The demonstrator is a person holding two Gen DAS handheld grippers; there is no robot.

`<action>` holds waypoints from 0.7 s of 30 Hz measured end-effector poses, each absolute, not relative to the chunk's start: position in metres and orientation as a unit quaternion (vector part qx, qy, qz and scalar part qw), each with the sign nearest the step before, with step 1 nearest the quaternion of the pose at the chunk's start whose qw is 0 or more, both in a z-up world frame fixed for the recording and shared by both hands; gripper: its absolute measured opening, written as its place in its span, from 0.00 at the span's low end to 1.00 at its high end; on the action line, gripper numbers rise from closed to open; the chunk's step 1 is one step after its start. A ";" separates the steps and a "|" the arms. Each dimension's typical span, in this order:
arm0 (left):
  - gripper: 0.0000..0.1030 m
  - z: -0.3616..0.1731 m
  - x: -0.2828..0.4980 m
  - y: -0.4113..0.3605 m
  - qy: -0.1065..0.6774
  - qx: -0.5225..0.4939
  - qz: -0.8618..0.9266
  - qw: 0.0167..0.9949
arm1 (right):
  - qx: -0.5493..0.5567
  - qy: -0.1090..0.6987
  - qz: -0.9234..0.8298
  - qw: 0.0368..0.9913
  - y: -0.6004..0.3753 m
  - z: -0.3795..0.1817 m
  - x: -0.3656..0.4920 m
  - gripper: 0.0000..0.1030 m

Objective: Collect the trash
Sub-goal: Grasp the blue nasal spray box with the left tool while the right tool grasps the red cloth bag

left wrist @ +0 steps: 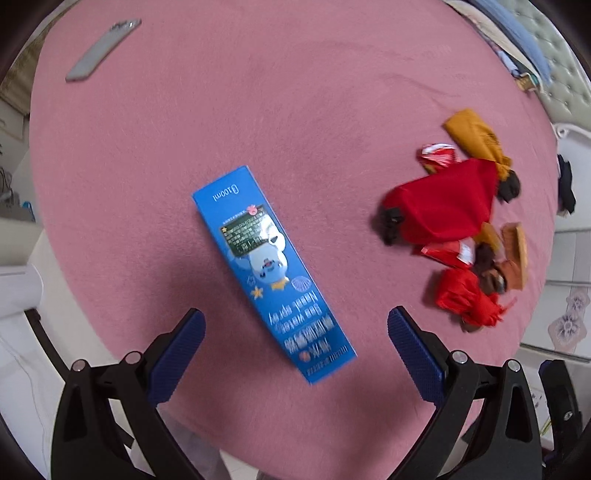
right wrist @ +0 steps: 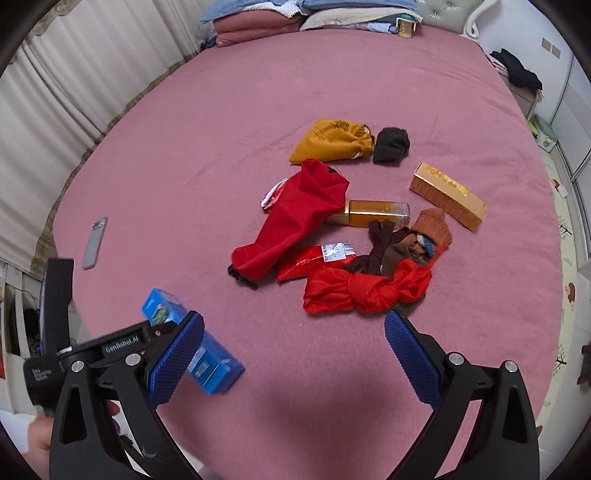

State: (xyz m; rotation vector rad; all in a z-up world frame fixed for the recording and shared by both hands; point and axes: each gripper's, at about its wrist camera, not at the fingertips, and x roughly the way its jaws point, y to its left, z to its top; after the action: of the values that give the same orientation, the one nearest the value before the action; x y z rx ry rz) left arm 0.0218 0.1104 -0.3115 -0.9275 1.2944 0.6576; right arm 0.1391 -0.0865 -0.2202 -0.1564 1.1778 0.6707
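Note:
A blue nasal-spray box (left wrist: 271,275) lies flat on the pink bedspread (left wrist: 258,110), its near end between the fingers of my open left gripper (left wrist: 295,345), which hovers just above it. In the right wrist view the same blue box (right wrist: 199,350) lies at the lower left, partly behind my left finger pad. My right gripper (right wrist: 294,349) is open and empty, just short of a knotted red plastic bag (right wrist: 365,291). Beyond it lies a pile: a red cloth bag (right wrist: 295,218), a red wrapper (right wrist: 314,258), an amber bottle (right wrist: 376,214), a gold box (right wrist: 447,195), a mustard pouch (right wrist: 332,142).
A phone (right wrist: 95,242) lies near the bed's left edge. Folded bedding and pillows (right wrist: 295,14) are stacked at the headboard. Dark socks and brown cloth (right wrist: 406,243) sit in the pile. A curtain (right wrist: 55,92) hangs at the left; floor mats lie to the right.

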 end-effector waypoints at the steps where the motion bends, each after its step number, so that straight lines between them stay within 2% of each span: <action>1: 0.96 -0.321 0.023 0.113 0.570 -0.414 0.287 0.649 | -0.071 0.545 0.306 0.777 -0.084 -0.227 0.144 0.92; 7: 0.93 -0.366 0.031 0.122 0.576 -0.437 0.293 0.625 | -0.061 0.554 0.297 0.775 -0.071 -0.252 0.166 0.91; 9: 0.83 -0.379 0.033 0.126 0.581 -0.447 0.290 0.615 | -0.059 0.558 0.295 0.773 -0.065 -0.259 0.170 0.91; 11: 0.64 -0.391 0.037 0.128 0.595 -0.450 0.290 0.599 | -0.054 0.562 0.295 0.771 -0.061 -0.264 0.175 0.91; 15: 0.54 -0.398 0.043 0.135 0.592 -0.451 0.296 0.599 | -0.044 0.569 0.293 0.767 -0.050 -0.274 0.184 0.91; 16: 0.49 -0.398 0.045 0.137 0.588 -0.452 0.295 0.603 | -0.041 0.572 0.294 0.765 -0.046 -0.277 0.187 0.90; 21: 0.48 -0.396 0.064 0.151 0.572 -0.445 0.273 0.632 | -0.030 0.587 0.295 0.753 -0.030 -0.292 0.200 0.81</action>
State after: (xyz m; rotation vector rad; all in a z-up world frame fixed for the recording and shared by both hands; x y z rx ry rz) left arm 0.0644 0.1513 -0.3964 -1.0182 1.3087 0.6256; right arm 0.1999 -0.0303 -0.2916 -0.0663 1.2808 0.6445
